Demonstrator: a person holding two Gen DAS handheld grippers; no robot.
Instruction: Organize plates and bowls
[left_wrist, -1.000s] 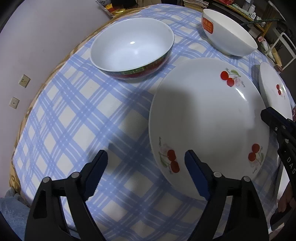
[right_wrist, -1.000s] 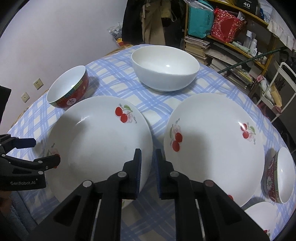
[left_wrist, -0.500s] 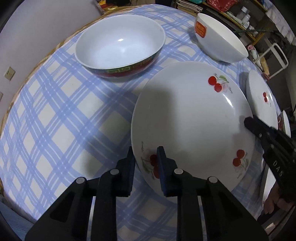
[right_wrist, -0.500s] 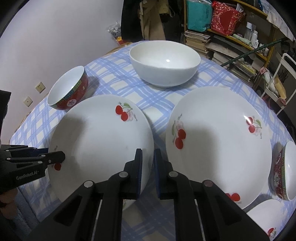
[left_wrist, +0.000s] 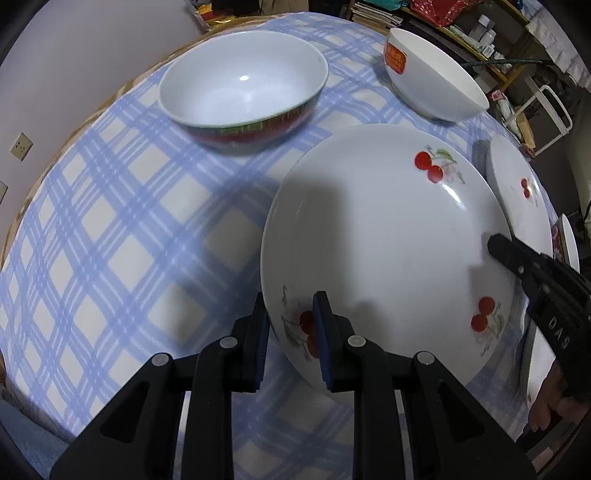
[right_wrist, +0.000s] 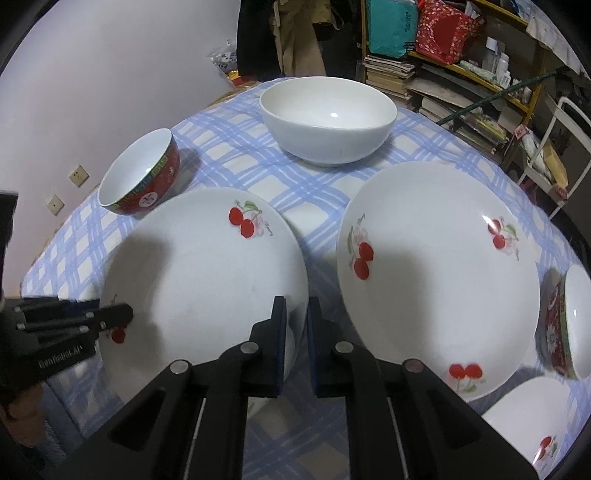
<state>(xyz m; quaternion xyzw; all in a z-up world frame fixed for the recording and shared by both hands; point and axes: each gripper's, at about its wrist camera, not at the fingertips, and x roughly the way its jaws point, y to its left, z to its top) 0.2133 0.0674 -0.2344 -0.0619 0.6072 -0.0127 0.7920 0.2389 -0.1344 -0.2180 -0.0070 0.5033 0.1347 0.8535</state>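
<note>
A white plate with red cherries (left_wrist: 388, 229) lies on the blue checked tablecloth (left_wrist: 129, 229). My left gripper (left_wrist: 290, 299) is shut on its near-left rim, one pad above and one below. In the right wrist view the same cherry plate (right_wrist: 203, 277) has its right rim clamped in my shut right gripper (right_wrist: 296, 302). The left gripper (right_wrist: 125, 314) shows at the plate's far-left edge there. The right gripper (left_wrist: 496, 243) reaches the plate's right rim in the left wrist view. A second cherry plate (right_wrist: 436, 258) lies just to the right.
A red-banded bowl (left_wrist: 243, 85) and a plain white bowl (right_wrist: 328, 114) stand behind the plates. A small red bowl (right_wrist: 569, 325) and another cherry plate (right_wrist: 528, 417) sit at the right edge. Cluttered shelves (right_wrist: 461, 74) and a wall bound the round table.
My left gripper's jaws, wide apart a second ago, have closed on the plate's rim. The right gripper has kept its hold on the opposite rim.
</note>
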